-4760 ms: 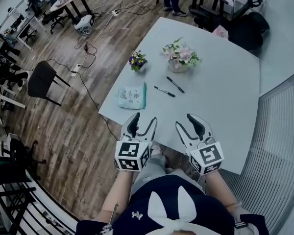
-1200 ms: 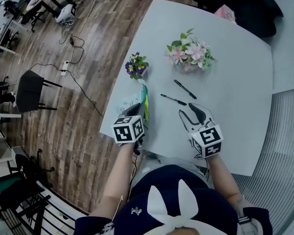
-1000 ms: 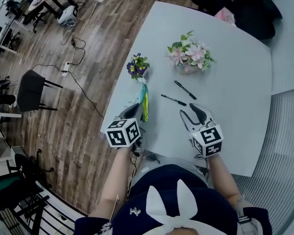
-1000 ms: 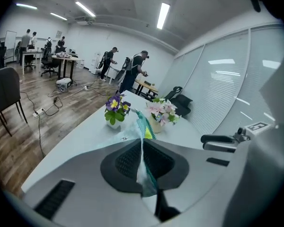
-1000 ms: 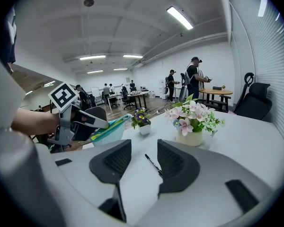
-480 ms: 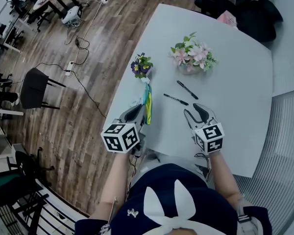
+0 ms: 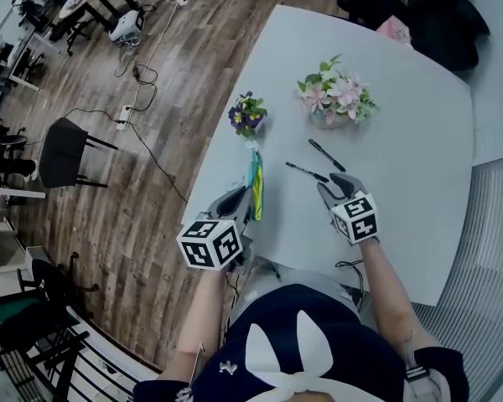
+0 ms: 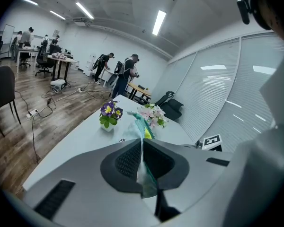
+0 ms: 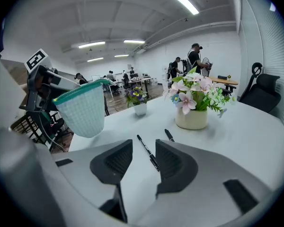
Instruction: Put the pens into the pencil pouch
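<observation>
Pale grey counter [image 7: 402, 124] is sitting in an open office w/ wood flooring. Over its left edge, the left gripper [image 7: 240, 196] is holding up a teal mesh pencil pouch [image 7: 255, 186] w/ a yellow-green zip edge, jaws clamped tight on the fabric. The pouch is hanging off the counter, and I can't tell whether its mouth is open. Moving right, a slim black pen [image 7: 306, 172] is lying flat on the counter. A second black pen [image 7: 327, 155] is lying just beyond it, nearer the pink flower pot [image 7: 334, 99]. The right gripper [image 7: 334, 184] is by far the nearer one. It's pointing down at the first pen, jaws wide but just been closing, w/ the pen's near end lying btwn them, closer to the right jaw. Pads aren't pressing yet. Pen's long axis is running away from the gripper and slanting left, roughly along the jaws, so they're closing across the barrel. The pouch is waiting well to the left, so the carry is prob. going leftward.
</observation>
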The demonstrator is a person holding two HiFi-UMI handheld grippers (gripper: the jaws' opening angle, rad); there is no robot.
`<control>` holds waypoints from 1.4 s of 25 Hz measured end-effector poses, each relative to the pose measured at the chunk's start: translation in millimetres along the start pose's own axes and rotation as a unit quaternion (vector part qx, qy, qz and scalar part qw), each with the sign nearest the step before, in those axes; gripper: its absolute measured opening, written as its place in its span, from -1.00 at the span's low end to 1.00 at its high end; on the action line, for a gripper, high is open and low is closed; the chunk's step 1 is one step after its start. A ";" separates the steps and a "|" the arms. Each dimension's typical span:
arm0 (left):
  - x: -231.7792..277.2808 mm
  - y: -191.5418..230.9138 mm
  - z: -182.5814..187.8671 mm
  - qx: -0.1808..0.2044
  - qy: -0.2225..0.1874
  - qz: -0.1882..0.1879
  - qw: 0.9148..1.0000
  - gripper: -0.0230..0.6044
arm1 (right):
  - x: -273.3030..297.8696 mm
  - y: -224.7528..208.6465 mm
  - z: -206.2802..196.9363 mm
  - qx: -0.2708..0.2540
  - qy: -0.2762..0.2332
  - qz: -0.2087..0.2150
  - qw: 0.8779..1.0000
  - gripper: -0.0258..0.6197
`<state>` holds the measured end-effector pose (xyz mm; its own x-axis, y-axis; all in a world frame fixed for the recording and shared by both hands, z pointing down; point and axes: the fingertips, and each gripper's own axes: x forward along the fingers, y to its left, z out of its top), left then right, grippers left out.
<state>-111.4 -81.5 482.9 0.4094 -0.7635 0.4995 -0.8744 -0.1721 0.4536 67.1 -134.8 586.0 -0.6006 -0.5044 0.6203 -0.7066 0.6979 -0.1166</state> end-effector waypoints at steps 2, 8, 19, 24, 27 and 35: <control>1.5 2.2 -2.9 -0.001 0.004 0.003 1.000 -0.83 | 10.4 -5.4 -8.2 -0.001 0.014 0.005 1.000 -0.44; 5.5 5.5 -3.3 -0.006 0.006 0.005 1.000 -0.83 | 38.1 -17.6 -31.3 -0.011 0.059 0.016 0.998 -0.43; 10.3 7.3 -6.3 -0.015 0.013 0.013 1.000 -0.83 | 66.4 -35.7 -72.3 -0.042 0.133 0.012 0.990 -0.53; 12.9 10.4 -11.5 -0.019 0.018 0.016 1.000 -0.83 | 65.8 -35.7 -72.8 -0.046 0.132 0.013 0.990 -0.61; 12.8 13.6 -12.1 -0.022 0.019 0.019 0.999 -0.83 | 63.8 -34.3 -73.6 -0.043 0.134 0.017 0.990 -0.66; 11.7 18.1 -10.6 -0.029 0.015 0.021 0.999 -0.83 | 49.5 -26.3 -55.0 -0.044 0.106 0.019 0.993 -0.70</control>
<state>-119.7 -86.9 504.8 0.3817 -0.7494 0.5410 -0.8747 -0.1037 0.4735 76.5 -150.2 662.5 -0.5278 -0.3645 0.7672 -0.6435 0.7612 -0.0810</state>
